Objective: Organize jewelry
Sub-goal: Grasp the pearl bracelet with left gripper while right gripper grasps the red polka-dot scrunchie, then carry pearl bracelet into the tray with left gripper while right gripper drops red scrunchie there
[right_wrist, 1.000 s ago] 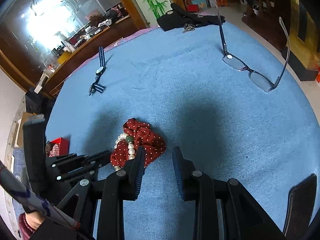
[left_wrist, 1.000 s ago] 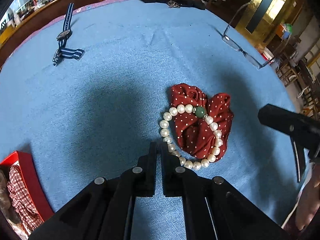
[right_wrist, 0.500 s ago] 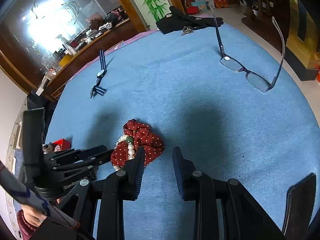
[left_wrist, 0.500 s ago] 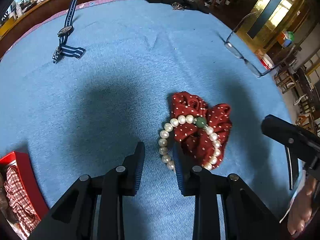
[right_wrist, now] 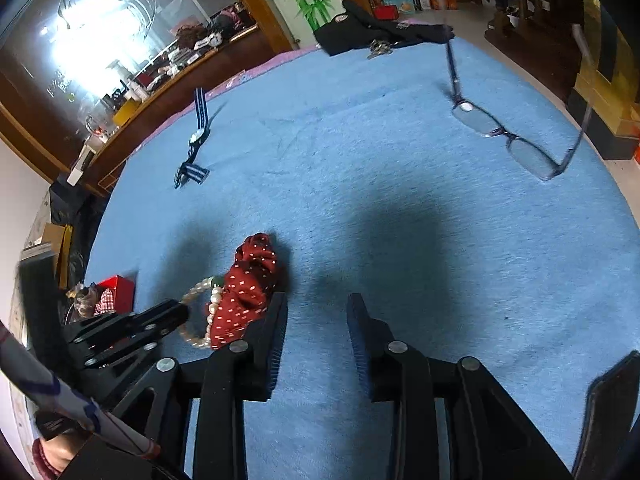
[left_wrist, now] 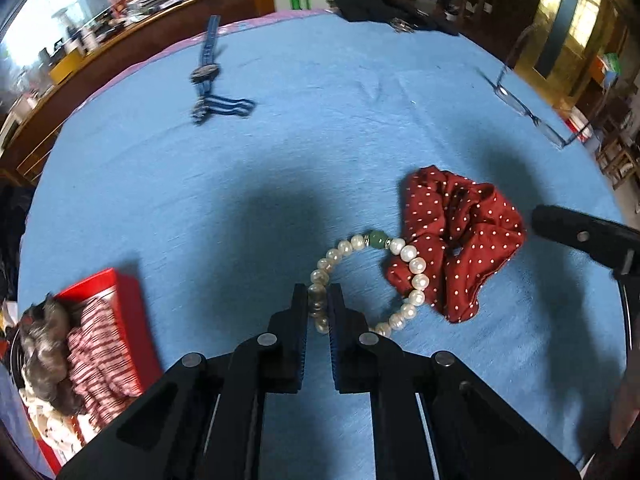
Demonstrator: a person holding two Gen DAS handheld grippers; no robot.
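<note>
A pearl bracelet with one green bead lies on the blue tablecloth, its right side resting on a dark red polka-dot scrunchie. My left gripper points down at the bracelet's left side, its jaws closing with the pads pressing on a few pearls. In the right wrist view the same bracelet and scrunchie lie just left of my right gripper. Its jaws are opening, with only cloth between them.
A red box holding striped and grey fabric items sits at the near left. A blue-strapped watch lies far left and glasses far right. A black cloth with keys is at the far edge.
My left gripper opened, slid around the bracelet's left side and closed on the pearls. The bracelet has shifted left, partly off the scrunchie. The right jaws have widened slightly.
</note>
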